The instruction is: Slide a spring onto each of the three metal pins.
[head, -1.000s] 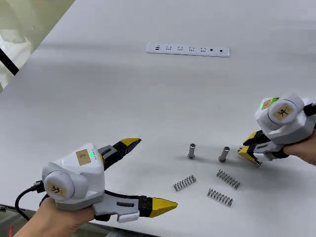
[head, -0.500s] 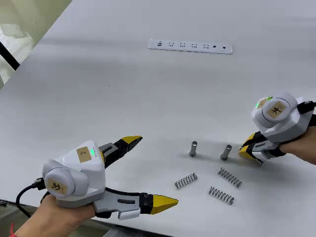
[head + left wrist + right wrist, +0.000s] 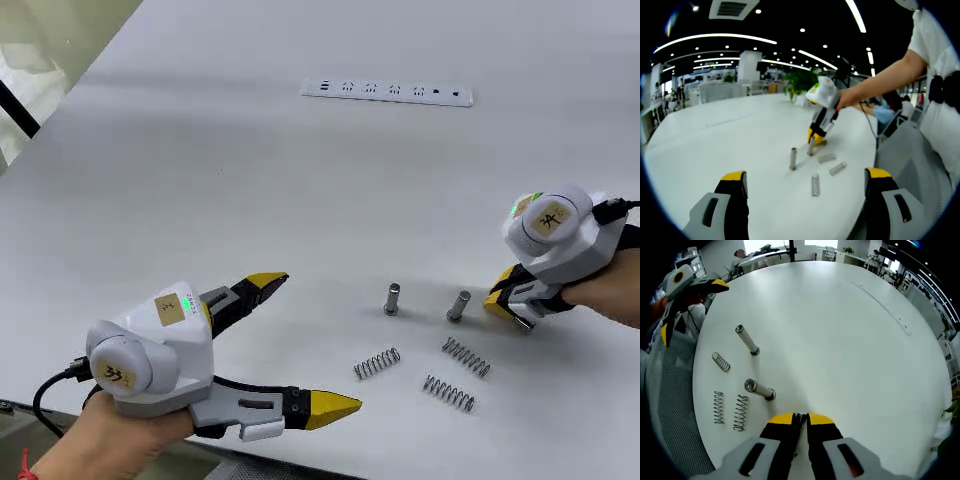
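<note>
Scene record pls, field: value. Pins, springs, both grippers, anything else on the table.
pins: two in sight, upright, no spring on either
springs: three, lying loose on the table near the pins
left gripper: open, holding nothing
right gripper: jaws shut, tips low beside one pin
other: power strip at the far side

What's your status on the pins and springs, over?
Left gripper open, hovering. Right gripper shut, tips down by the table. Two pins upright, bare; three springs lying loose. Nothing blocking them.
</note>
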A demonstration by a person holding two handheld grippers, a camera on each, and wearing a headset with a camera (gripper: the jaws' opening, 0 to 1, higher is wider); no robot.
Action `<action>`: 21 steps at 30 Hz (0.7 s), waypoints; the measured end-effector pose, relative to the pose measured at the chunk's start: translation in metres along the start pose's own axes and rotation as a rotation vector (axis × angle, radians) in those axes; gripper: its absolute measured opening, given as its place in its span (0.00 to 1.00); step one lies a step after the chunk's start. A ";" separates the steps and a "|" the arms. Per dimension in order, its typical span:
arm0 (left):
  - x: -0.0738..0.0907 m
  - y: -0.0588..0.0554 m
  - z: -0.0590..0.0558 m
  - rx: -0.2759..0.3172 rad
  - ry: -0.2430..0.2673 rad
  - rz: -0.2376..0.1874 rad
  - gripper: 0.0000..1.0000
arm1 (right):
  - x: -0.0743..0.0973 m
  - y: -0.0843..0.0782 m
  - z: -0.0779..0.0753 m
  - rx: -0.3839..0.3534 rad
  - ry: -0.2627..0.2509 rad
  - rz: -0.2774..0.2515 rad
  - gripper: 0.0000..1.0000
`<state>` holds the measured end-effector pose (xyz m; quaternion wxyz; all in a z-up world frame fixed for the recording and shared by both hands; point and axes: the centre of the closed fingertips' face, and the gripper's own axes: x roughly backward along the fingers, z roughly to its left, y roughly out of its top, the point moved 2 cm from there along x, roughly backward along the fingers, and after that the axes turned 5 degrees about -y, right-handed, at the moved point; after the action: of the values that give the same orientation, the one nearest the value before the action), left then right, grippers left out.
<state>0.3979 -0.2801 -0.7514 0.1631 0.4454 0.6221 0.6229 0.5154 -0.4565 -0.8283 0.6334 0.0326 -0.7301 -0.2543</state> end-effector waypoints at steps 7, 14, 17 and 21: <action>0.000 0.000 -0.001 -0.001 0.000 -0.002 0.98 | 0.000 -0.001 0.001 -0.003 -0.001 0.001 0.11; 0.000 0.000 -0.002 0.003 0.001 -0.005 0.98 | 0.000 -0.001 0.001 -0.006 -0.003 0.001 0.10; 0.000 -0.001 -0.002 0.004 0.000 -0.004 0.98 | 0.000 -0.001 0.002 -0.006 -0.006 -0.001 0.09; -0.001 0.000 -0.002 0.006 0.000 -0.006 0.98 | 0.000 -0.001 0.001 -0.011 -0.009 -0.003 0.09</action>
<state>0.3962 -0.2820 -0.7515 0.1635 0.4440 0.6254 0.6204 0.5143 -0.4569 -0.8290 0.6300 0.0290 -0.7315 -0.2592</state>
